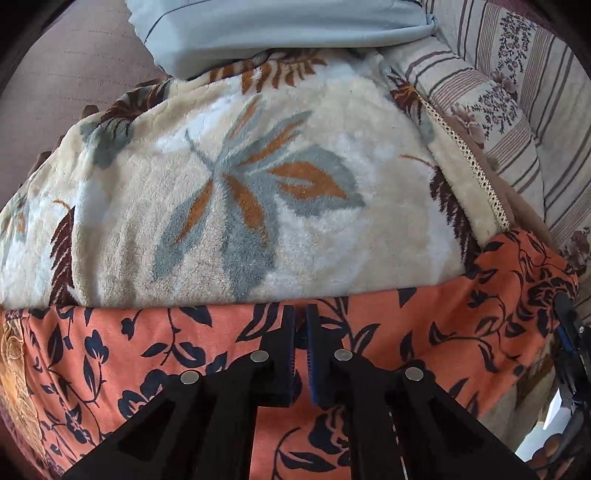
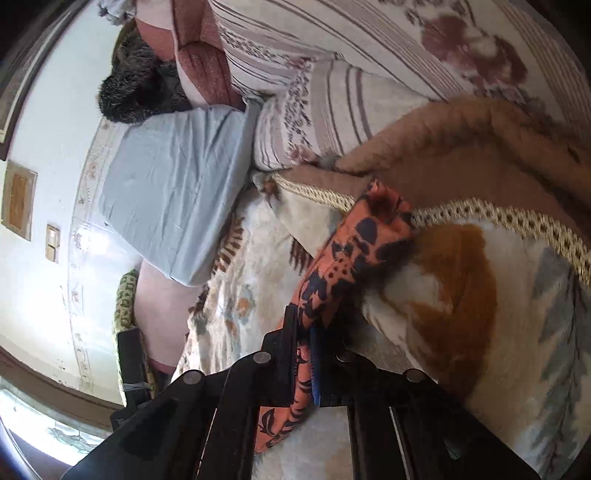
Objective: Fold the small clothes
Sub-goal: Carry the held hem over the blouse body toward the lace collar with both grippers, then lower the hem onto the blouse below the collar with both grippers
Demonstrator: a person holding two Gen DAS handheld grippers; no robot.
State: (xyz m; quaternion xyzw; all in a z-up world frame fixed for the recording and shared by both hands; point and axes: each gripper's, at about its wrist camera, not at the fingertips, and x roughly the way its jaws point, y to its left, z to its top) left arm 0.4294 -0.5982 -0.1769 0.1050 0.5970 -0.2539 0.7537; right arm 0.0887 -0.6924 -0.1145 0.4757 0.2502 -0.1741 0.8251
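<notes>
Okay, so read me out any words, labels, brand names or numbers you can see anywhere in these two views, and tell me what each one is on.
None: no readable text in either view.
The orange floral garment shows only a leaf print, no visible tag.
The fleece blanket and grey-blue pillow are unlettered.
The wall plates look blank from here.
The left gripper and right gripper carry no markings.

Bedroom: fleece blanket (image 1: 258, 192), pillows (image 2: 173, 192).

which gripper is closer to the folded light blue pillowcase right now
Neither clearly. The left gripper faces the light blue pillowcase across the leaf-print blanket; the right gripper, clamping the orange floral garment, sees it off to one side.
</notes>
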